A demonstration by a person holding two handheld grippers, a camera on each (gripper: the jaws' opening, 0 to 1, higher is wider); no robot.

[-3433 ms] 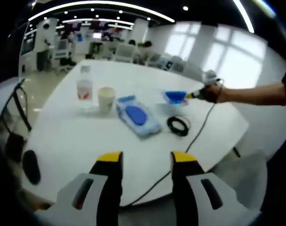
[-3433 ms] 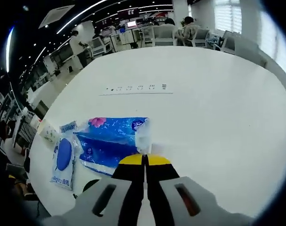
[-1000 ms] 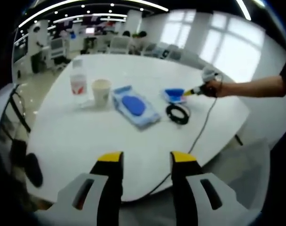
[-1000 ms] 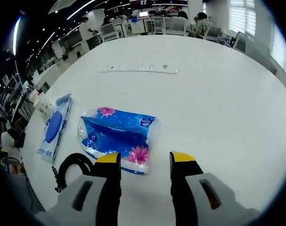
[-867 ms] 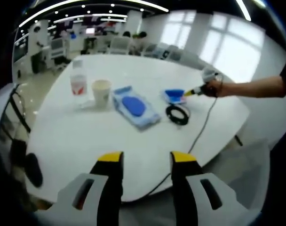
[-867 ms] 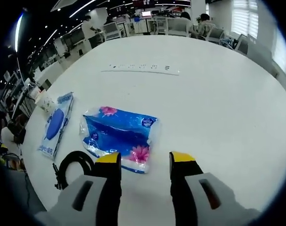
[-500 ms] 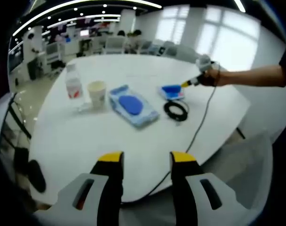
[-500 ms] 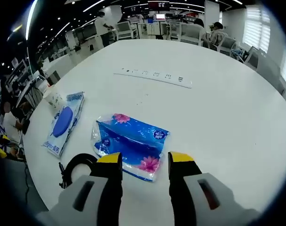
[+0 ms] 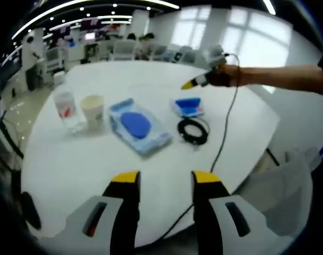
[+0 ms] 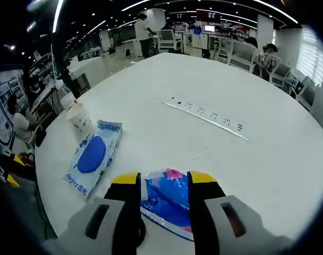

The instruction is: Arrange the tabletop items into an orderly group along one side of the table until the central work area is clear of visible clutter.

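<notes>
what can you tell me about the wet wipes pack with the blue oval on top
The wet wipes pack is a flat, soft, pale blue plastic pouch with a dark blue oval flap in its middle and blue lettering near both ends. It looks sealed and lies flat on the white table, label side up, on its own. The paper cup stands just beyond one end and the coiled black cable lies off its other side. Neither gripper touches it.
</notes>
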